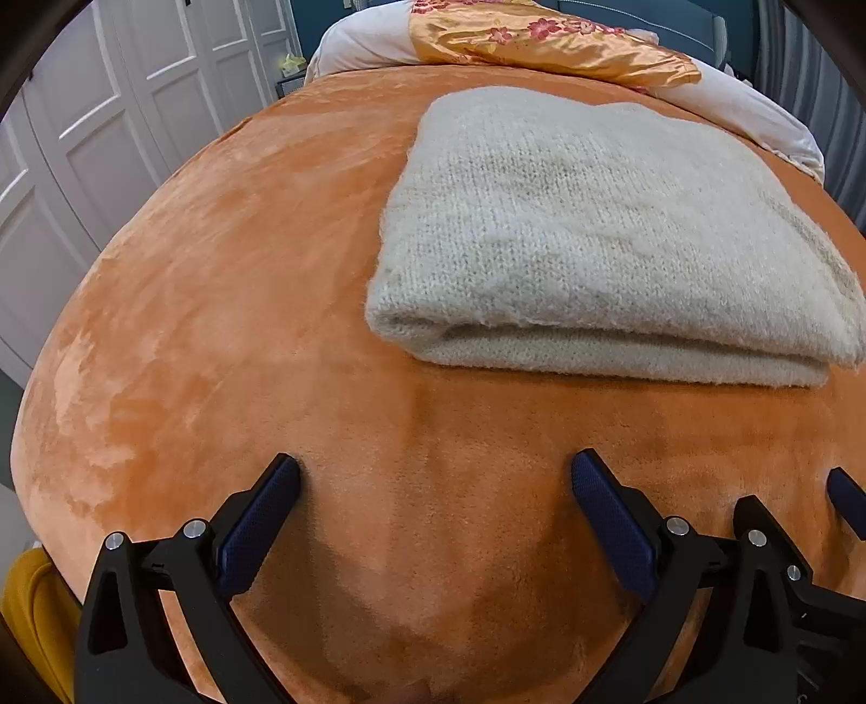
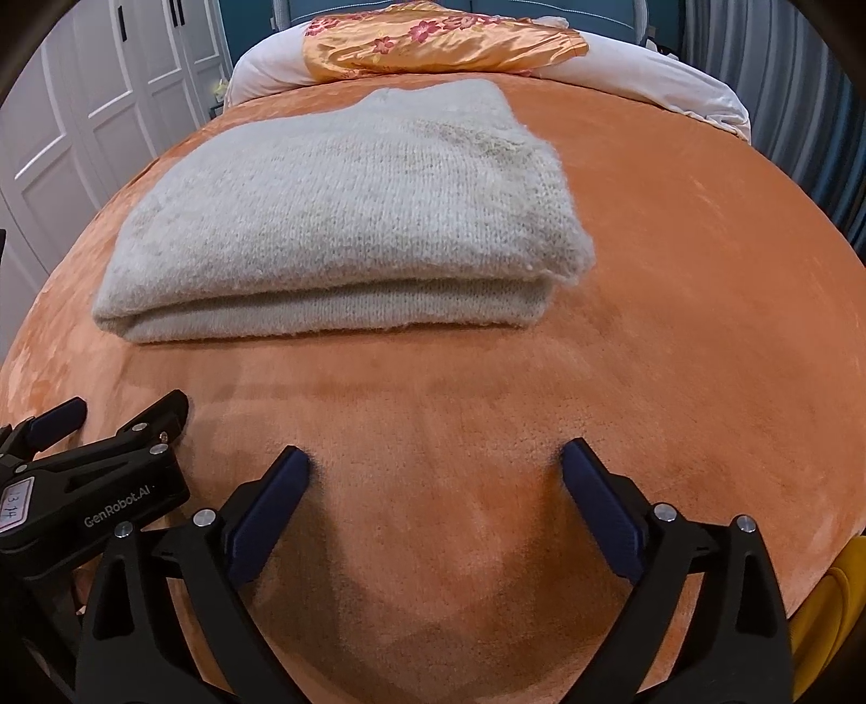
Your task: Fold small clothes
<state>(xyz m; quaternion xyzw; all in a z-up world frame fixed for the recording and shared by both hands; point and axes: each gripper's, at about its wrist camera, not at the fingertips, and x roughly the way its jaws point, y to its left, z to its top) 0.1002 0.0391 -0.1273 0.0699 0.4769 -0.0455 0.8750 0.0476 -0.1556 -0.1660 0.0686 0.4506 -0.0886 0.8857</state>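
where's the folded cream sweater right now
The folded cream sweater lies on the orange blanket, ahead of both open grippers: up-right in the left wrist view, up-left in the right, short of the floral pillow.

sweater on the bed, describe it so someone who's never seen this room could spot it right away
Start at the bed, covered by an orange blanket. The sweater lies on it, short of the white pillow with the shiny floral cloth over it. It is the only fuzzy cream knit there, folded into a thick flat rectangle, with both grippers open and clear of it.
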